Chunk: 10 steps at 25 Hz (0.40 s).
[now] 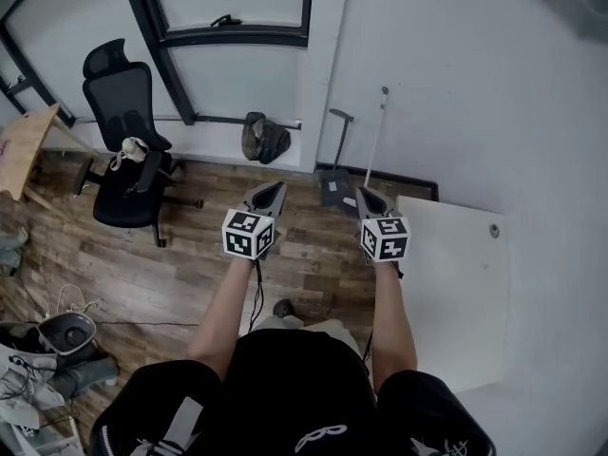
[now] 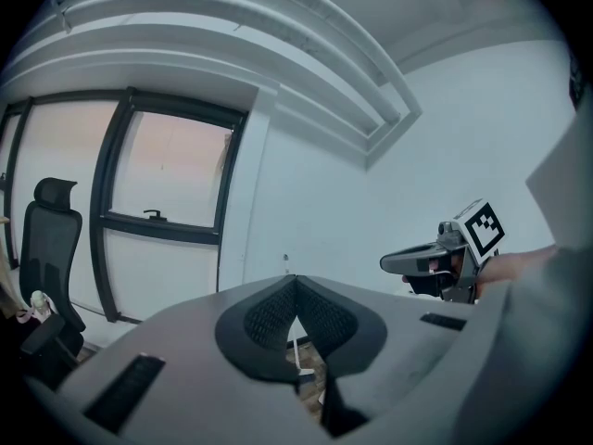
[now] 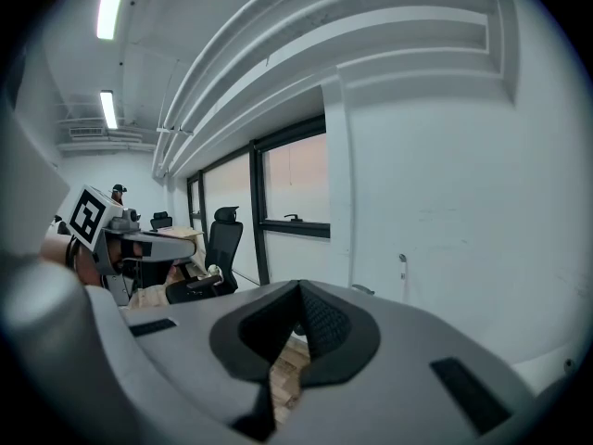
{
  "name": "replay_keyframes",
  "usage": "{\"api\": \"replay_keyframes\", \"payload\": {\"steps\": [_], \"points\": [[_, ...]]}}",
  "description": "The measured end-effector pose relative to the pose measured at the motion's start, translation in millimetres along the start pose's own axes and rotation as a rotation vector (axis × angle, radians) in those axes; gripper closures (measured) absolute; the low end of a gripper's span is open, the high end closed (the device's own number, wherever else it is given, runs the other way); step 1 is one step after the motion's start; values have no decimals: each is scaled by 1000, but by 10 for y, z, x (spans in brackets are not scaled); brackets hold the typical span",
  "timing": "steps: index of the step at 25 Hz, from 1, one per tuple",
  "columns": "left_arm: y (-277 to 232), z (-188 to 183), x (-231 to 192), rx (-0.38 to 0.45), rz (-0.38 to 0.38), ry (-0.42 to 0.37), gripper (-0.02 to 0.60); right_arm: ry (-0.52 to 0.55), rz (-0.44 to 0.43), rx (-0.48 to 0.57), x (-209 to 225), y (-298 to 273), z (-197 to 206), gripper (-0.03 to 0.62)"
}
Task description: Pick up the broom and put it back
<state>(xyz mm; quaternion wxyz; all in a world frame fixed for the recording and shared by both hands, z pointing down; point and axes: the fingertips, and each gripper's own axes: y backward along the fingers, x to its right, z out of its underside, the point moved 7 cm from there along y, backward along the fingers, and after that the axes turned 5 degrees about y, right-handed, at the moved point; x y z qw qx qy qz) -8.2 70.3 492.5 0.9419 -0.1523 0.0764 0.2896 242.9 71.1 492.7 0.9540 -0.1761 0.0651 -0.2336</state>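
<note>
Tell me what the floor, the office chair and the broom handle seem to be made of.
Floor: wood or wood-look planks, matt, grain and board joints visible.
Office chair: black, probably plastic frame with mesh or fabric back.
Broom handle: thin pale pole, painted metal or plastic; too small to tell.

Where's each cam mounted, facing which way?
Head view: on head, steeply down at wood floor; forearms, left gripper, right gripper show.
Left gripper view: along its shut jaws toward window and wall; right gripper at right.
Right gripper view: along its shut jaws, same wall; left gripper at left.
All share office chair, broom handle.
</note>
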Motion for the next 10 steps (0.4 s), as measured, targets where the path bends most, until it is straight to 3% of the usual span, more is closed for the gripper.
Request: {"api": "replay_keyframes", "payload": {"steps": [10], "points": [[24, 52, 50, -10, 14, -6, 560, 7, -19, 2, -39, 50, 47, 569]]}}
